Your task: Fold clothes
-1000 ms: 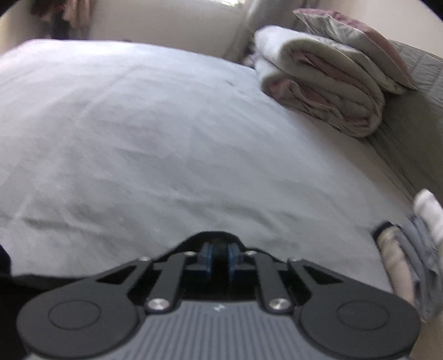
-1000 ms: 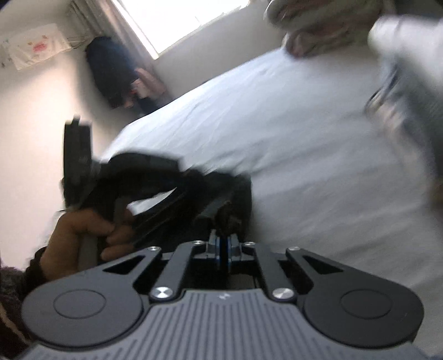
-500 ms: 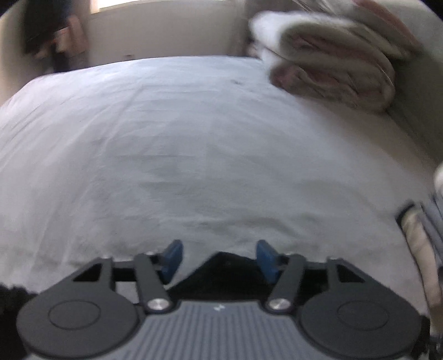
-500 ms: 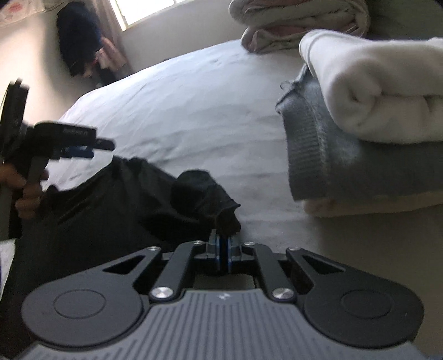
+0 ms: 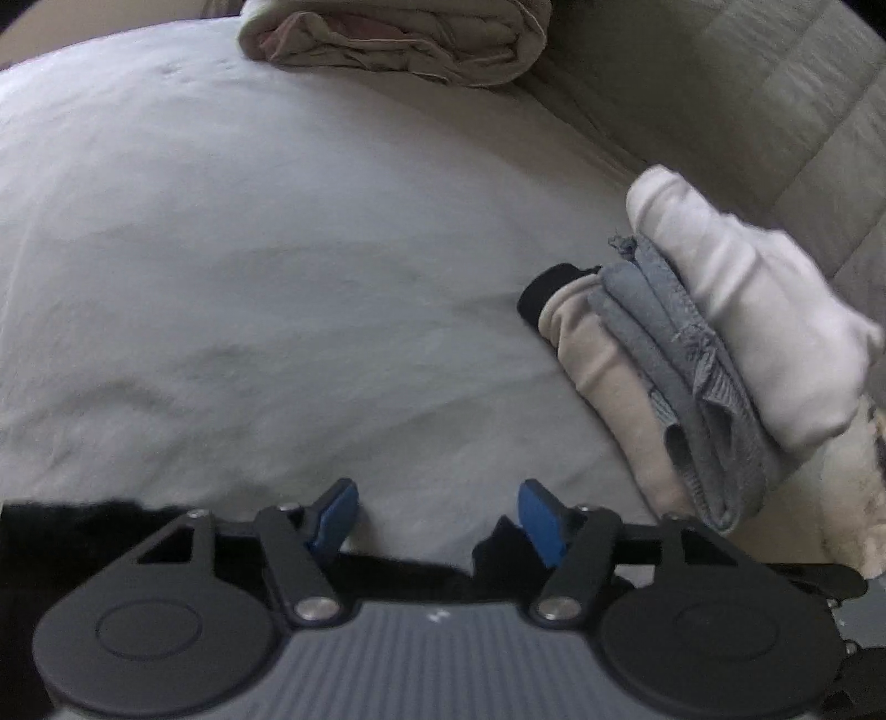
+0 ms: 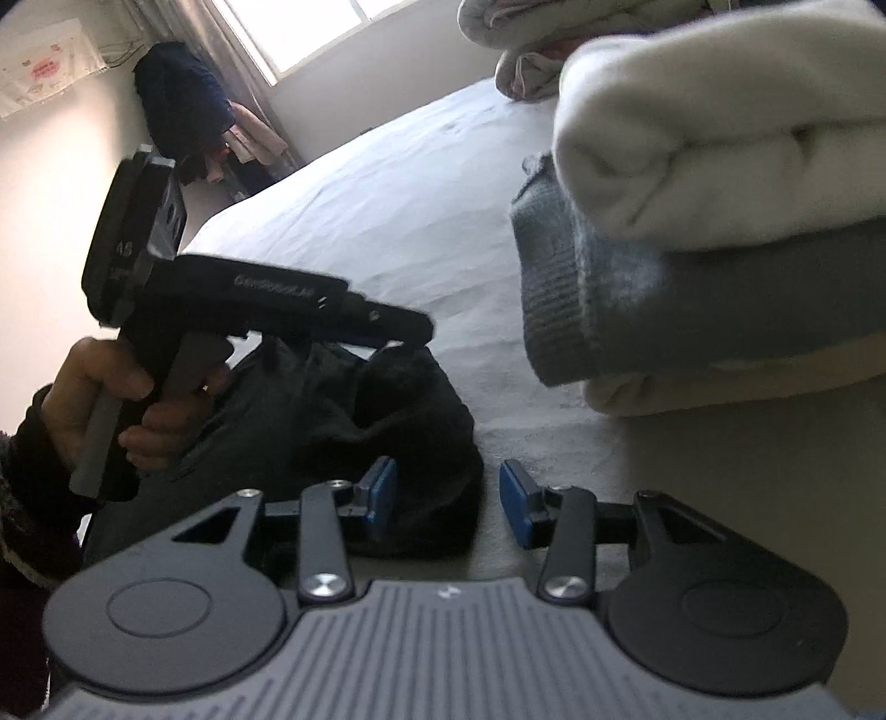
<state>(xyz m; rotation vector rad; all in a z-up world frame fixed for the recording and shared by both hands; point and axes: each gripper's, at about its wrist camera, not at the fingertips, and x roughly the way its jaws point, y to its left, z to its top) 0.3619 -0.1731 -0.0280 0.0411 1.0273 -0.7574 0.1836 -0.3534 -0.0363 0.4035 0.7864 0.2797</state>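
Observation:
A black garment [image 6: 354, 437] lies bunched on the white bed sheet [image 6: 398, 221], just left of a stack of folded clothes [image 6: 692, 260] with white on top, then grey, then cream. My right gripper [image 6: 447, 501] is open, with the garment's edge resting against its left blue pad. In the left wrist view my left gripper [image 5: 437, 518] is open above the sheet, and dark cloth [image 5: 66, 526] peeks out below it. That same stack [image 5: 720, 354] lies to its right. Seen from the right wrist, the left gripper's body [image 6: 238, 299] hovers over the black garment, held by a hand [image 6: 105, 399].
A folded quilt [image 5: 398, 39] sits at the far end of the bed beside a padded headboard [image 5: 775, 111]. Dark clothes [image 6: 183, 105] hang near the window in the far corner. Bare sheet [image 5: 249, 249] stretches ahead of the left gripper.
Both grippers have opened and let go of the black garment, which now rests on the bed beside the stack. The left gripper swung right toward the folded stack.

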